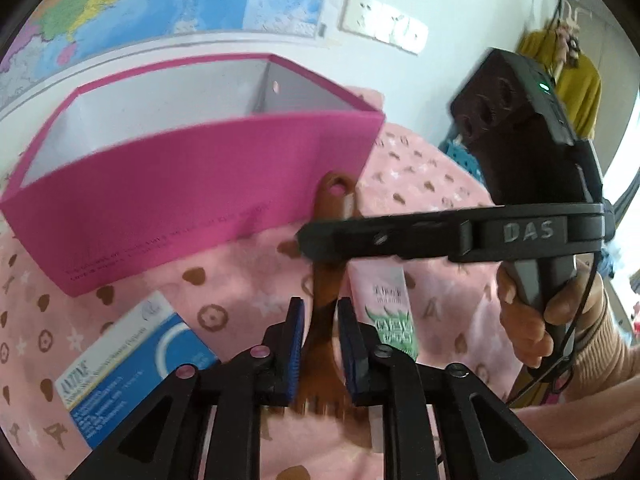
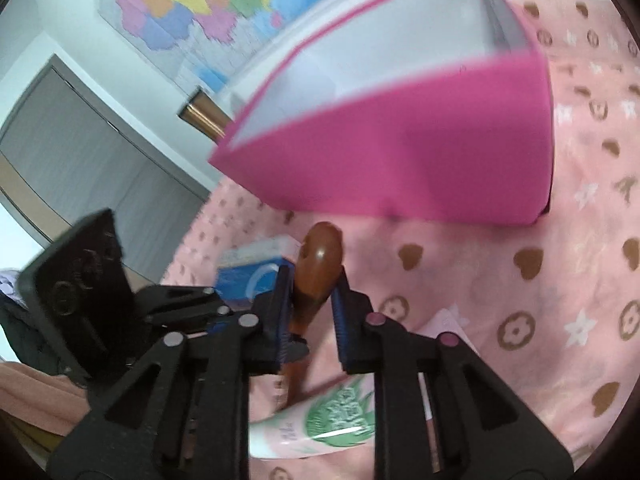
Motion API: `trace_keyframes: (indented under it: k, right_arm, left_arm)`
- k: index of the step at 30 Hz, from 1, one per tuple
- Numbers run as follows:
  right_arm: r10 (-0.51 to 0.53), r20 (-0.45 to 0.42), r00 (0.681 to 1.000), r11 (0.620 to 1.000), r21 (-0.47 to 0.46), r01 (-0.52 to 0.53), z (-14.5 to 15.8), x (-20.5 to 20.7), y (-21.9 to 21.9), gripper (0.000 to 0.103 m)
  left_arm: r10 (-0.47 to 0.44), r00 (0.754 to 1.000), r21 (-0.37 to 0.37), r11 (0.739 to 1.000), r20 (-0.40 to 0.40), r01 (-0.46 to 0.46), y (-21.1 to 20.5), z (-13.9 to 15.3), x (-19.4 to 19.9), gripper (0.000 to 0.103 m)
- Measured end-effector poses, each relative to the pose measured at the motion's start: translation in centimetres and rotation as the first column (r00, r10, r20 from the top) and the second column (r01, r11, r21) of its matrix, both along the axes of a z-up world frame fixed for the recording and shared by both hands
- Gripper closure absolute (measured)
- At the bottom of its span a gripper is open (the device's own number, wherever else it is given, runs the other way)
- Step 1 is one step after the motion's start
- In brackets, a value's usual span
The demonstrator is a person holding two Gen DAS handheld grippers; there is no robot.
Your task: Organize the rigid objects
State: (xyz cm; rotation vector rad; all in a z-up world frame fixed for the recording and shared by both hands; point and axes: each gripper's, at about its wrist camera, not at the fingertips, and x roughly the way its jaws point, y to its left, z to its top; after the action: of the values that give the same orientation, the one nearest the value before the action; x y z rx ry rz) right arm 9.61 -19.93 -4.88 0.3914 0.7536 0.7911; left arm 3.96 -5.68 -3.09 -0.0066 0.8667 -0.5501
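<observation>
- Left wrist view: I see a pink patterned cloth (image 1: 420,184) covering the surface, soft enough that I take it for bedding rather than a bench, though I cannot be sure.
- The pink box (image 1: 192,184) stands open-topped at the far side, I judge as the bin everything is meant to go into; what I can see of its inside shows nothing.
- A blue carton (image 1: 132,364) lies flat near my left claw, and a pink-and-green tube (image 1: 388,308) lies just right of it; both are still outside the box.
- The brown wooden fork (image 1: 324,300) is the piece in hand, and both claws are on it at once, I think to steady it for a transfer from one claw to the other.
- My left claw (image 1: 320,344) is at its tightest, pads closed on the fork's neck just above the tines.
- My right claw (image 2: 310,304) is nearly closed, its pads pressing the handle end below the hanging hole.
- The fork sits off the cloth, handle tip pointing toward the box, near its front wall.
</observation>
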Motion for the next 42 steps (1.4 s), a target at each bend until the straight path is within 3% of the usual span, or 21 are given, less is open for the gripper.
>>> trace_keyframes:
  k: [7, 15, 21, 26, 37, 40, 42]
  right_arm:
    - [-0.085, 0.093, 0.992, 0.995, 0.053, 0.080, 4.9, -0.7, -2.2, 0.085]
    - [-0.135, 0.168, 0.976, 0.987, 0.104, 0.119, 8.8, -0.3, -3.1, 0.085]
    - [-0.131, 0.186, 0.974, 0.984, 0.147, 0.104, 10.4, 0.7, -3.1, 0.085]
    - [-0.144, 0.190, 0.971, 0.978, 0.179, 0.110, 11.1, 1.7, -3.4, 0.085]
    - [-0.203, 0.126, 0.971, 0.965, 0.196, 0.176, 10.1, 5.8, -5.0, 0.084]
    - [-0.214, 0.095, 0.972, 0.968, 0.153, 0.198, 9.3, 7.1, -4.9, 0.081]
    - [-0.272, 0.100, 0.957, 0.962, 0.066, 0.267, 8.8, 7.6, -4.8, 0.077]
  left_arm:
    - [0.038, 0.999, -0.097, 0.995, 0.030, -0.035, 2.5, 2.6, 0.0, 0.059]
    - [0.020, 0.998, -0.164, 0.986, -0.056, -0.029, 2.7, 2.0, 2.3, 0.057]
    - [0.009, 1.000, -0.200, 0.980, -0.024, -0.014, 2.1, 3.3, 3.8, 0.057]
    - [0.069, 0.997, -0.161, 0.985, 0.018, -0.065, 2.4, 5.1, 5.3, 0.064]
    - [0.121, 0.993, -0.060, 0.991, 0.018, -0.120, 2.4, 6.1, 10.4, 0.065]
    - [0.149, 0.989, -0.029, 0.988, 0.004, -0.149, 2.4, 5.5, 11.7, 0.065]
    - [0.173, 0.985, -0.019, 0.985, -0.007, -0.173, 2.6, 5.1, 12.6, 0.065]
